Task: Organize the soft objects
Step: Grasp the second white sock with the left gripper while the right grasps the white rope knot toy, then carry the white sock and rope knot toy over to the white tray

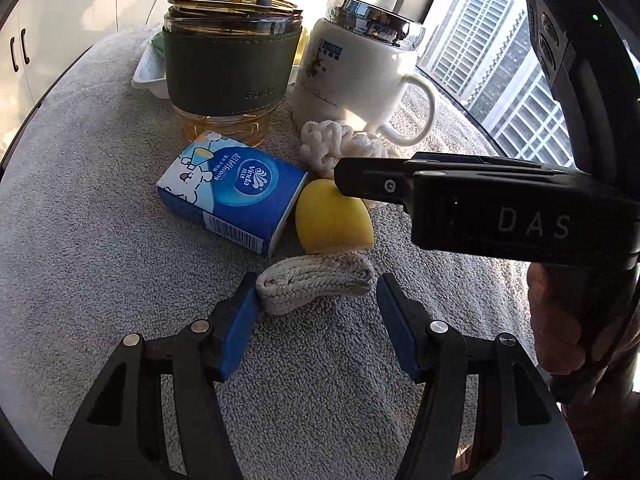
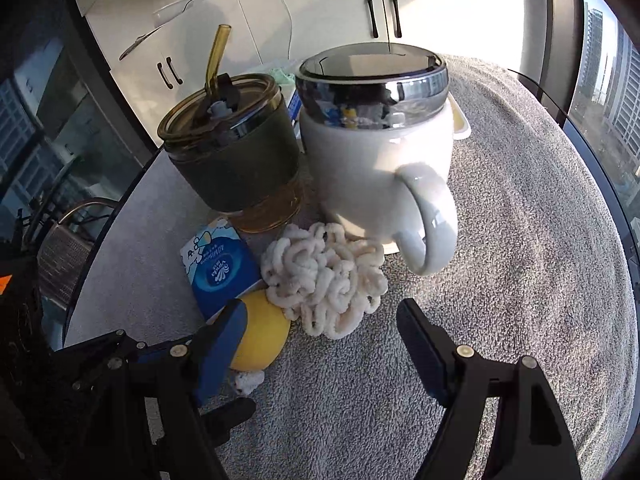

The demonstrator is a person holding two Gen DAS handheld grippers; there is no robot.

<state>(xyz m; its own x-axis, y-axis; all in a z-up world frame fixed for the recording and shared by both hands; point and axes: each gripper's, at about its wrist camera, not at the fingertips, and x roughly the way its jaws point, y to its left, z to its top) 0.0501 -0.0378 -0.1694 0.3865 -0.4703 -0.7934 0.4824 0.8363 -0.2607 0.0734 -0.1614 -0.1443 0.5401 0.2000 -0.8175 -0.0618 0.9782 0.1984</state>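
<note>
1. Worktop (image 1: 100,240) covered with a grey towel carries everything; the landmark for what follows is the white mug (image 1: 356,76) with its mirrored lid and handle.
2. Beside the mug stands an amber glass tumbler (image 1: 228,60) with a dark green sleeve and a straw; behind the two lies a white tray (image 1: 148,74), mostly hidden.
3. Fluffy cream yarn scrunchie (image 2: 324,280) lies at the foot of the mug, touching its base on the camera side.
4. Blue tissue pack (image 1: 234,192) lies nearer than the tumbler, in front of the mug and off to the tumbler's side.
5. Yellow sponge (image 1: 332,220) sits in front of the scrunchie, farther from the mug, just beside the tissue pack.
6. Woven rope coaster (image 1: 316,286) lies farthest from the mug, just past the sponge.
7. Left tool (image 1: 316,300) stands partly open around the coaster — one blue pad touches its end, the other stands clear, so nothing is gripped.
8. Right tool (image 2: 320,344) is wide open and empty — its jaws flank the sponge and the scrunchie's near edge; a hand (image 1: 560,320) holds it.
</note>
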